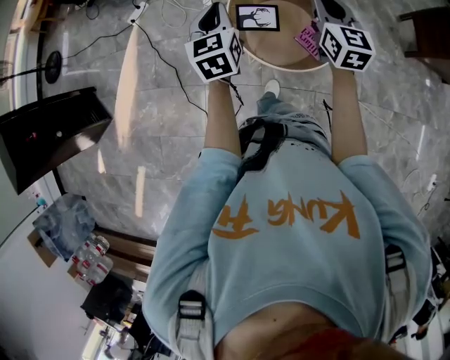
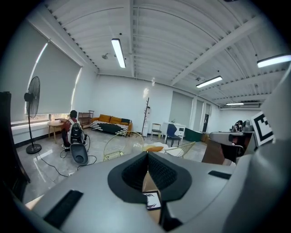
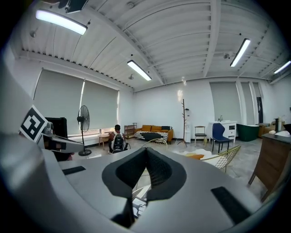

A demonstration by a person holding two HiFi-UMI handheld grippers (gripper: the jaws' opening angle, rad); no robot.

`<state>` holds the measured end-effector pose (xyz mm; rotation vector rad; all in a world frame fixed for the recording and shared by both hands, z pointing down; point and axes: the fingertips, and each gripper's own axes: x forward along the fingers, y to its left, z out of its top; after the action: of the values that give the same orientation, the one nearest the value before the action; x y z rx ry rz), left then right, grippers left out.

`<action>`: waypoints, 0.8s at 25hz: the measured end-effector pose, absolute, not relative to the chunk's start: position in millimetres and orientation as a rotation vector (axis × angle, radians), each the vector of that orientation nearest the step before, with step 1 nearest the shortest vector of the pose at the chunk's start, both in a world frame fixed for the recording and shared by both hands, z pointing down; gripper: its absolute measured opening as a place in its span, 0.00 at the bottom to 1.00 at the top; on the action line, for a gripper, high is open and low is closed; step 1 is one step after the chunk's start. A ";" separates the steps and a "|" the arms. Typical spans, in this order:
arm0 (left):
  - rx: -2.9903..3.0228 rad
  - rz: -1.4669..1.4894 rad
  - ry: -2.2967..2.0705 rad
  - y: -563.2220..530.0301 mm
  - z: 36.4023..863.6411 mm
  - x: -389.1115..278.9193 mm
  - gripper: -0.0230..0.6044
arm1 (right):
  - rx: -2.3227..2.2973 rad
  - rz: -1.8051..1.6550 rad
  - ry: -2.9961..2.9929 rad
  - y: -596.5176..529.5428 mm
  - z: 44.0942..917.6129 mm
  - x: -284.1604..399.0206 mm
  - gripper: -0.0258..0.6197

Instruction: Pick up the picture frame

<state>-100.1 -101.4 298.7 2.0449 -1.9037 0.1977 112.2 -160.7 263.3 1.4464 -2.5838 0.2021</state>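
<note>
A person in a pale blue sweatshirt [image 1: 288,239] with orange lettering filled the lower half of the head view, both arms stretched toward the top of the frame over a grey marbled floor [image 1: 162,119]. Each hand carried a gripper topped with a black-and-white marker cube: the left cube [image 1: 214,53] sat at upper centre-left, the right cube [image 1: 346,46] at upper right.

The left gripper [image 2: 148,159] had its black jaws pressed together with nothing between them. The right gripper [image 3: 146,152] was the same, its jaws together and empty.

Beyond the grippers, at the top edge of the head view, stood a round, light wooden table [image 1: 295,67]. The picture frame [image 1: 256,17], black-edged around a white print of antlers, lay flat on it at top centre, between the tips of the two grippers and held by neither. A slice of the frame also showed low in each gripper view, beneath the closed jaws. A pink card [image 1: 307,35] lay just right of the frame, by the right gripper.

Farther off in the left gripper view, a pedestal fan [image 2: 32,113] stood at the left edge, a seated person [image 2: 72,129] wore a backpack beside it, and an orange sofa [image 2: 111,124] sat against the white back wall under strip lights.
</note>
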 end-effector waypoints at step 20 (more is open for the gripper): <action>2.122 0.332 -1.829 -232.6 336.4 -82.4 0.07 | 1.541 0.380 -2.498 -286.1 327.2 129.2 0.04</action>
<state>-82.4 -232.6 336.4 2.1220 -1.8285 0.3316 129.2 -286.1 327.2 1.5411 -2.4983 0.3803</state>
